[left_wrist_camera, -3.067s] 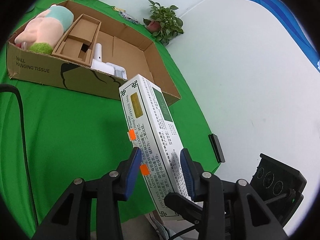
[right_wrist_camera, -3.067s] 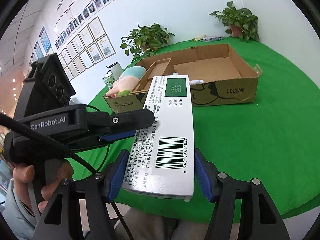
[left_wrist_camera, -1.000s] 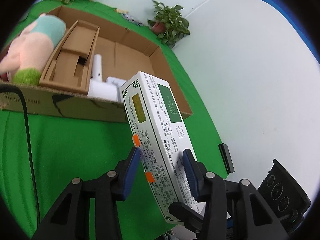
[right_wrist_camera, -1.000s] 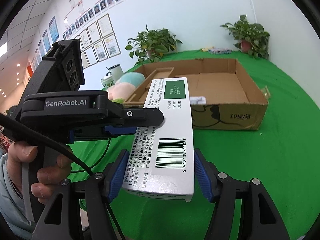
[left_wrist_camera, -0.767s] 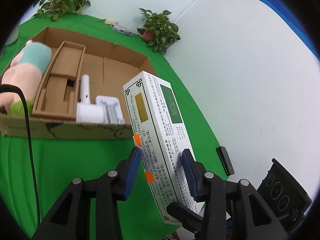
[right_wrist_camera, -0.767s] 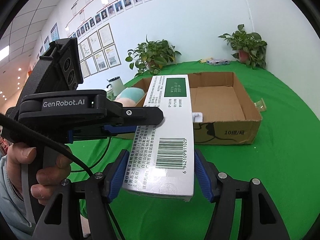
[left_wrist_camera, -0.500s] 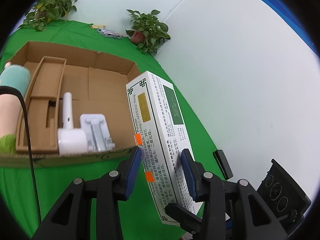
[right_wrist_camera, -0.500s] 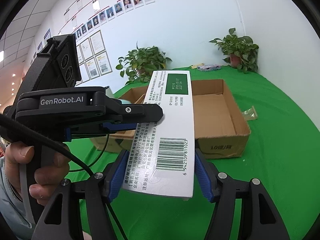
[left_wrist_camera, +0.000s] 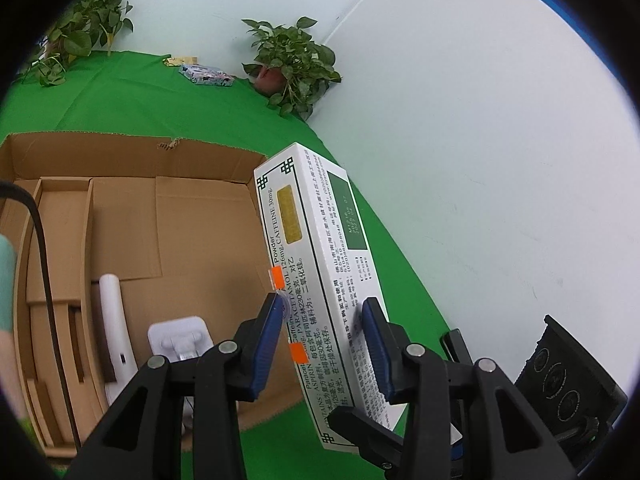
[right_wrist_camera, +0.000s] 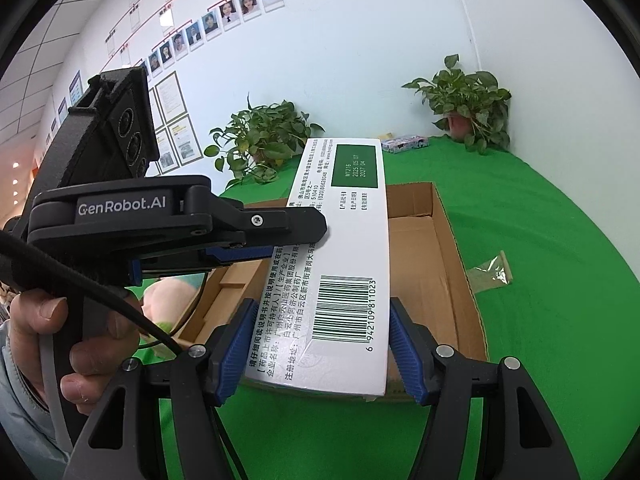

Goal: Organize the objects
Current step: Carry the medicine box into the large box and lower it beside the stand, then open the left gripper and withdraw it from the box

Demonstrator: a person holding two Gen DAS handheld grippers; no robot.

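The long white printed medicine carton [left_wrist_camera: 320, 280] is clamped by both grippers' fingers, left [left_wrist_camera: 322, 344] and right [right_wrist_camera: 320, 348], for steadiness above the open brown cardboard box [left_wrist_camera: 168, 216].

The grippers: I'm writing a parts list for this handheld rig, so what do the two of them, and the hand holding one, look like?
Both grippers, left gripper and right gripper, have black angular plastic fingers with silver screws and ribbed blue pads. The left one's body reads "GenRobot.AI" in white and carries a black block with three round lenses. A black cable trails from it. The hand gripping its handle wears a light grey-blue sleeve.
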